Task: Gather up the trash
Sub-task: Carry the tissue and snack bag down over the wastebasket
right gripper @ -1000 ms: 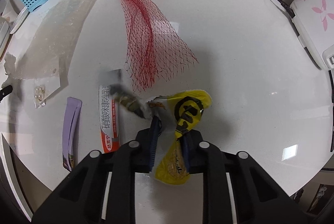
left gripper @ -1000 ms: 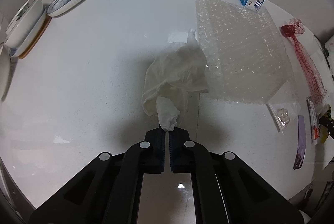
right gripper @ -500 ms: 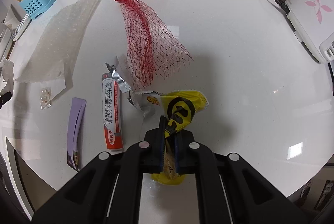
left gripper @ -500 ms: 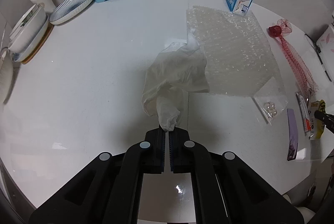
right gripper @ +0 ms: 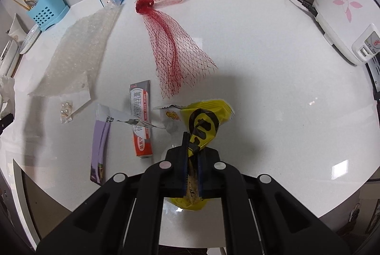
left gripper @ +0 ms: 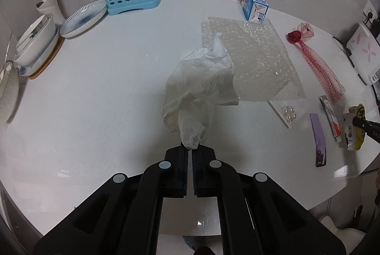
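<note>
While clamped: left claw point(left gripper: 190, 153) on tissue point(left gripper: 199, 91)

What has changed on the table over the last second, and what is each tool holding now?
The right tool finished closing on the yellow snack wrapper and lifted it off the table. The left tool rose too, still pinching the crumpled white tissue, which now hangs clear. The bubble wrap, red net bag, ointment tube and purple strip lie as before.
</note>
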The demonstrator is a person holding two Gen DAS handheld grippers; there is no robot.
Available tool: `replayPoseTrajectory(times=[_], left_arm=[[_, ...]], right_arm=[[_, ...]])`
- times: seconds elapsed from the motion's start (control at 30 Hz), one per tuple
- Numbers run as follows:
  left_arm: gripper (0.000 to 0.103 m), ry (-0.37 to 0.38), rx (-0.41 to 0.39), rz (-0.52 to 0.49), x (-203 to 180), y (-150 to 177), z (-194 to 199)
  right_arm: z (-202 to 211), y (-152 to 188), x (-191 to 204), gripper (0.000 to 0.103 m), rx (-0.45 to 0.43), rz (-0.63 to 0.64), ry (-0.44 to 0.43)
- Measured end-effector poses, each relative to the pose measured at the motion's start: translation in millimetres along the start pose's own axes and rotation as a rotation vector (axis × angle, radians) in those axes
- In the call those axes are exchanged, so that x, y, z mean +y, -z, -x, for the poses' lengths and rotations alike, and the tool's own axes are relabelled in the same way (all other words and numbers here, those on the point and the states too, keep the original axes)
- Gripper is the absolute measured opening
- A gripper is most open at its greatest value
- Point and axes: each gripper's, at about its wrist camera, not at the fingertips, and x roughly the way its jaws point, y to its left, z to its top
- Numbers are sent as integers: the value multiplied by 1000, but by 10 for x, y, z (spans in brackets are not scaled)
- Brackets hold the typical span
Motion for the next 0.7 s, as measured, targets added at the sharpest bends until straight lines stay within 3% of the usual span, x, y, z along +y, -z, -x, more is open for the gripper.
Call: replayPoseTrajectory(times=[0.37, 0.7], left_arm=[[2, 63, -54, -51, -7, 271, 425], [2, 123, -86, -155, -66, 810, 894]], right_arm=[[611, 320, 166, 4, -96, -30, -9], [1199, 1119, 526, 4, -173, -80, -28]])
